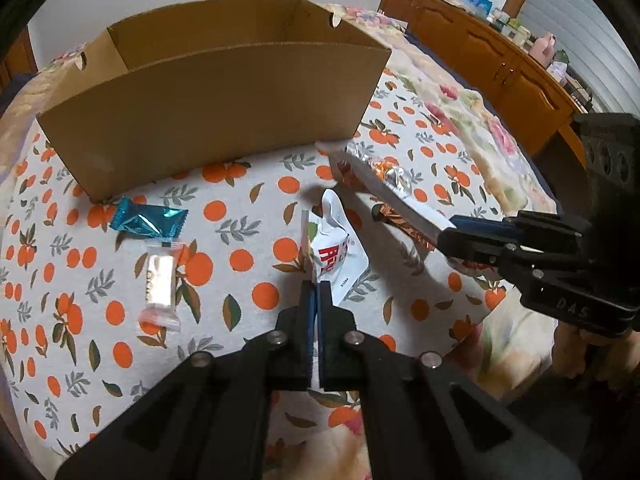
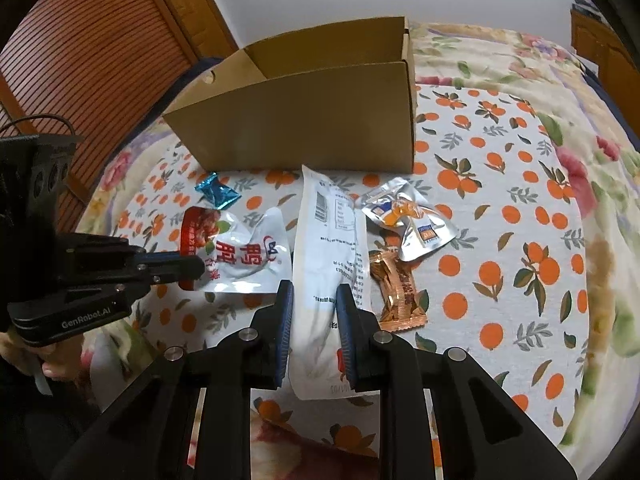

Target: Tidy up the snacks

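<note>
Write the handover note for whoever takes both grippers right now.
Left gripper: shut on the edge of the white-and-red pouch.
Right gripper: shut on the long white packet.
Cardboard box: open, behind the snacks; nothing seen inside from here.
On the cloth: blue candy, clear-wrapped bar, silver pouch, copper-coloured packet.
Done: both grips made. Left: drop both in the box, then the other four.
</note>
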The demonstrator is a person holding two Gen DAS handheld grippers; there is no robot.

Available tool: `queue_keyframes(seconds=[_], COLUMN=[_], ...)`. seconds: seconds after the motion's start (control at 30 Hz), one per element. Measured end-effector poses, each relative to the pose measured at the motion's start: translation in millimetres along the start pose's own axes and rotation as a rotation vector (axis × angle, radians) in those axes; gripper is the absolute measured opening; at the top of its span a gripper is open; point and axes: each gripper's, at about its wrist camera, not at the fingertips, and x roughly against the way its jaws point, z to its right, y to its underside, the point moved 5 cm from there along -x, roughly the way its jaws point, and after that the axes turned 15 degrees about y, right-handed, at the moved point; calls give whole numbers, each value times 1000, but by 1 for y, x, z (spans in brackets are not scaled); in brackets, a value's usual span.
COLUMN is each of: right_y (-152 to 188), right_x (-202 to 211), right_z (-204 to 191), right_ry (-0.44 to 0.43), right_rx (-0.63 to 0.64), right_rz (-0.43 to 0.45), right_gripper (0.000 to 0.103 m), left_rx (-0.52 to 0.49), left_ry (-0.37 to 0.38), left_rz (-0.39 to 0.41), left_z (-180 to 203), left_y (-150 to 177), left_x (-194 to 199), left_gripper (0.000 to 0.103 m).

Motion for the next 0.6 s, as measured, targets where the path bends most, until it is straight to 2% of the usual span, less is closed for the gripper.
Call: queue_keyframes(seconds=[0.6], right_y=[-5], right_x=[25], right_z=[-10], right_ry=[-38], right_rx=[11], right_rz=[42], right_gripper=[20], left_rx=[-14], left_ry=[-10], left_rz=[84], left_z=[9], left_y=[-14], left_x=[36], left_gripper=[0])
